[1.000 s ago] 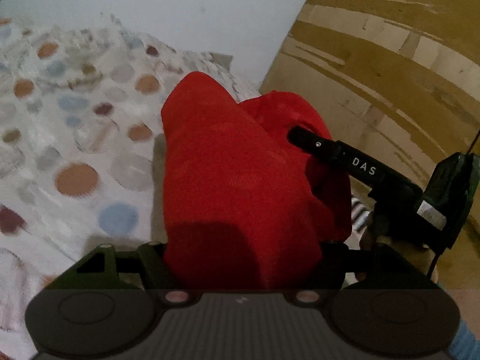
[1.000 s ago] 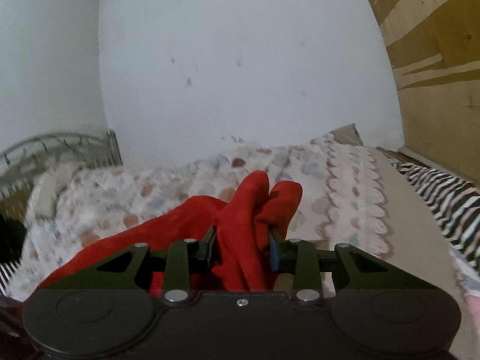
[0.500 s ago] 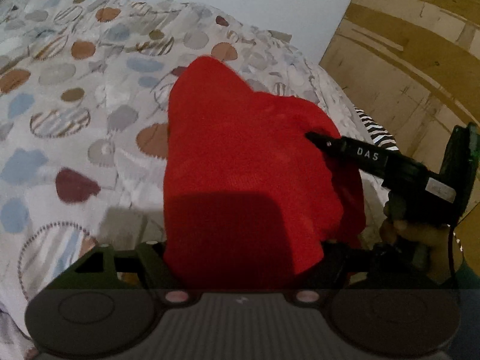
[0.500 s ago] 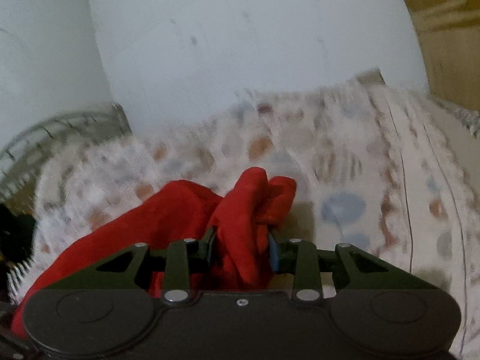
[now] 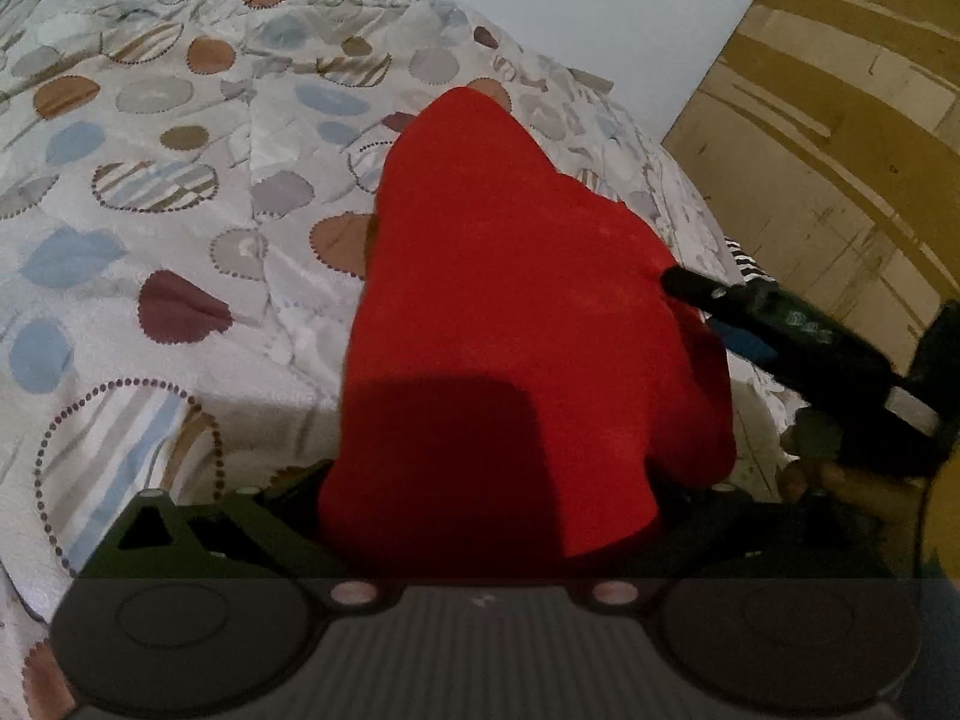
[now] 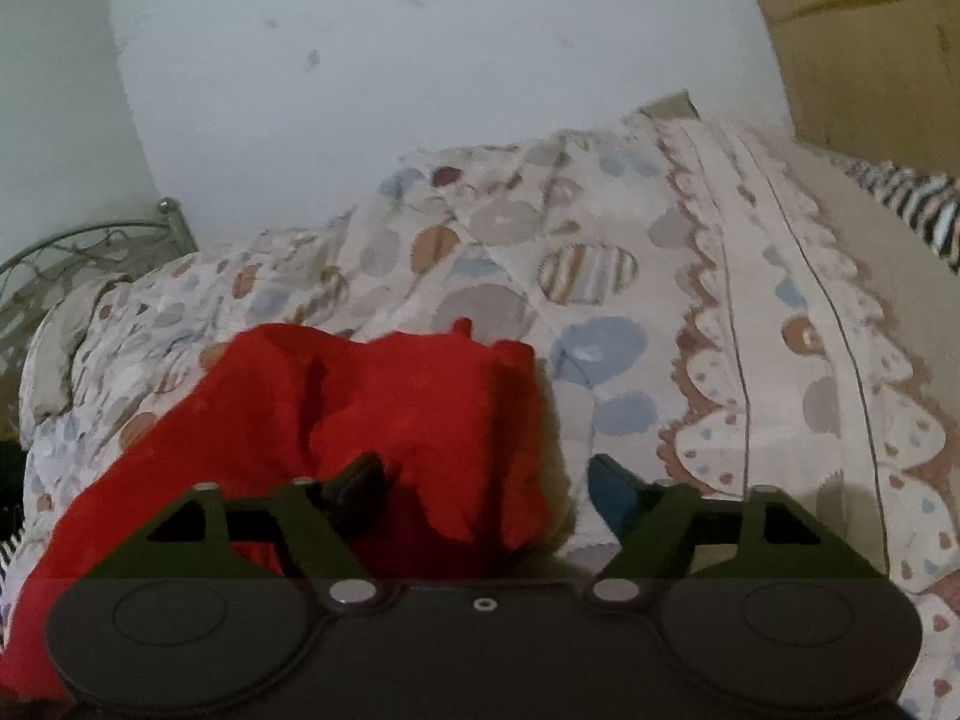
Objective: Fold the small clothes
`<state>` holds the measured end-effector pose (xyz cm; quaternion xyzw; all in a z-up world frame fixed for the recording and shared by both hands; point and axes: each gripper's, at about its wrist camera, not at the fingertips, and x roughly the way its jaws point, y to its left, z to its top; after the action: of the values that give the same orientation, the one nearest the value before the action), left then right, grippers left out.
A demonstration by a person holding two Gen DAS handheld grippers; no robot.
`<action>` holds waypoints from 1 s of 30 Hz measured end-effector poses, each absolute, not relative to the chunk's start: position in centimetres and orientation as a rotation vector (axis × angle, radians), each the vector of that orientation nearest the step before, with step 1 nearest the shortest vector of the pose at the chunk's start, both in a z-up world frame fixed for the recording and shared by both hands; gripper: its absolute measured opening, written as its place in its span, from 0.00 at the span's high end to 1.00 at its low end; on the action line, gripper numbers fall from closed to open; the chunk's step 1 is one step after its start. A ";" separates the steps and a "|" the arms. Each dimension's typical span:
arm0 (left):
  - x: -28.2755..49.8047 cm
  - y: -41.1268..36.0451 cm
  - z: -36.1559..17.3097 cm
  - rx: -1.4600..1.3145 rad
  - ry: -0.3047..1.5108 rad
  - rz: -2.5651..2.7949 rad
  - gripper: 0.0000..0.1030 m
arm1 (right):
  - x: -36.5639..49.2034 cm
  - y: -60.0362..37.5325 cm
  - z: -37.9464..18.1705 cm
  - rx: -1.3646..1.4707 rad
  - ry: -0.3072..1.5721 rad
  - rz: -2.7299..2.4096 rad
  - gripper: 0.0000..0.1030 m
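Observation:
A small red garment [image 5: 510,312] lies on the patterned bedspread [image 5: 150,180], bunched and partly folded. In the left wrist view it covers my left gripper [image 5: 486,516], so the fingers are hidden. My right gripper reaches in from the right there [image 5: 708,294], its tip at the cloth's right edge. In the right wrist view my right gripper [image 6: 486,480] is open, its fingers [image 6: 360,480] spread either side of the garment's near edge [image 6: 420,408], which lies loose on the bed.
A white wall [image 6: 420,60] rises behind the bed. A wooden panel [image 5: 840,120] stands at the right. A metal bed frame [image 6: 90,246] shows at far left. A striped black-and-white cloth [image 6: 918,204] lies at the bed's right edge.
My right gripper has opened and let go of the red garment, which dropped onto the bed. Both grippers have lowered toward the bedspread. The left view has tilted downward.

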<state>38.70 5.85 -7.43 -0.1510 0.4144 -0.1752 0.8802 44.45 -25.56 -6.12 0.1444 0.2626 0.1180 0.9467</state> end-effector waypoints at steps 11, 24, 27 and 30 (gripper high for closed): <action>37.8 5.4 -6.9 -0.324 0.882 -0.331 0.01 | 42.8 -22.6 -5.6 0.067 0.622 0.272 0.03; 33.5 7.4 -3.2 -0.286 0.820 -0.290 0.01 | 39.2 -21.7 -4.1 0.001 0.563 0.180 0.01; 32.6 7.9 -2.6 -0.283 0.808 -0.278 0.01 | 37.8 -21.8 -3.0 0.034 0.543 0.179 0.01; 31.5 8.3 -1.7 -0.283 0.783 -0.270 0.01 | 36.2 -21.8 -1.8 0.032 0.510 0.165 0.01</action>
<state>31.46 8.27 -1.75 -0.1372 0.3793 -0.1308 0.9057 36.17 -21.80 -1.79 0.0157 0.2519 0.0813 0.9642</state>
